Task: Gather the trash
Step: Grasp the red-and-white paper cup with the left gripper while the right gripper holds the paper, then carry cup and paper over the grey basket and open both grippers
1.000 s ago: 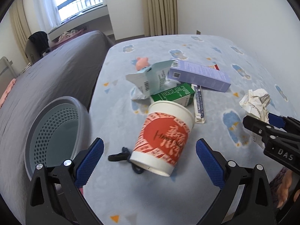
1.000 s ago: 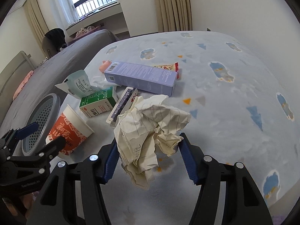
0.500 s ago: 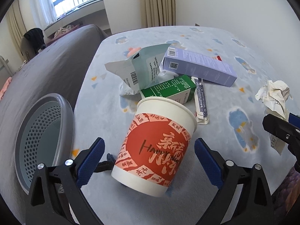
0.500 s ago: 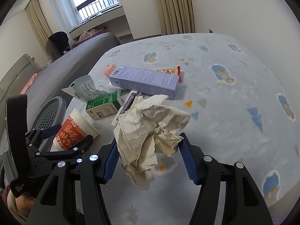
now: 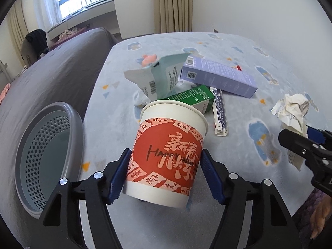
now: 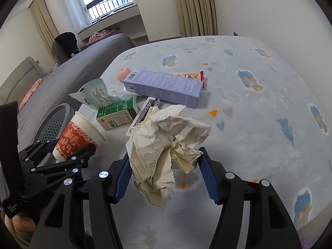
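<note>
A red-and-white paper cup (image 5: 168,157) stands slightly tilted on the pale blue patterned cover. My left gripper (image 5: 165,174) is around its lower half, its jaws closing, and both blue pads touch the cup's sides. The right wrist view shows the same cup (image 6: 76,137) at the left, between the left gripper's fingers. My right gripper (image 6: 164,174) is shut on a crumpled sheet of lined paper (image 6: 166,141), held just above the cover. That paper (image 5: 292,110) appears at the right edge of the left wrist view.
A grey perforated basket (image 5: 76,124) sits left of the cup. Behind the cup lie a green carton (image 5: 193,97), a teal pouch (image 5: 164,76), a purple box (image 5: 217,76), a slim blue-patterned pack (image 5: 220,108) and a snack wrapper (image 6: 191,76). A grey bed flanks the left.
My left gripper came in around the cup and its jaws narrowed from wide apart to touching the cup's sides. The right gripper and its paper stayed put.
</note>
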`<state>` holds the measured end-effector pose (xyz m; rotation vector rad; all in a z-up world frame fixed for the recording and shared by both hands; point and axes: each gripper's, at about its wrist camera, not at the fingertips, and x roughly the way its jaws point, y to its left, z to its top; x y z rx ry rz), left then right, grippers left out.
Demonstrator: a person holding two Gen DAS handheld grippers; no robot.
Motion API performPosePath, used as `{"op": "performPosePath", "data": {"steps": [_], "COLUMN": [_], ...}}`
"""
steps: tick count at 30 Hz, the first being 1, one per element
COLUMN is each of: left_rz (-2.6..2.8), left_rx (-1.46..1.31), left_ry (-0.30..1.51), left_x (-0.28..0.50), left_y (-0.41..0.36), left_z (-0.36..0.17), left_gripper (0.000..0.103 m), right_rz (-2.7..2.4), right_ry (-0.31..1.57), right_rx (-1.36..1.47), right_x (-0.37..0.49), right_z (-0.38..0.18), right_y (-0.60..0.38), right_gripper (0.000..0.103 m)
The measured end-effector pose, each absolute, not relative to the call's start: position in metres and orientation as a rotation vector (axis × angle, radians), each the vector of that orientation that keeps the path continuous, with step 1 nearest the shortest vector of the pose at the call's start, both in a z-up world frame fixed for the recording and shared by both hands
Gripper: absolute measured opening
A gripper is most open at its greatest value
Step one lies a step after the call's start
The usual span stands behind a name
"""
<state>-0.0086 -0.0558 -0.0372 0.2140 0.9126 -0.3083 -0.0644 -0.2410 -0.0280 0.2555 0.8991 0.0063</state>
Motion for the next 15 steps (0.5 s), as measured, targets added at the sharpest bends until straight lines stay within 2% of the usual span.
{"op": "performPosePath", "data": {"steps": [15], "left_rz": [-0.14], "left_rx": [0.107], "left_ry": [0.809], "left_x": [-0.013], "left_y": [0.028], "left_z": [0.016], "left_gripper": [0.066], "right_rz": [0.113], "right_ry": [0.899], "right_rx": [0.164], "right_x": [-0.035], "right_z": [-0.004], "right_y": [-0.174], "right_gripper": [0.059]}}
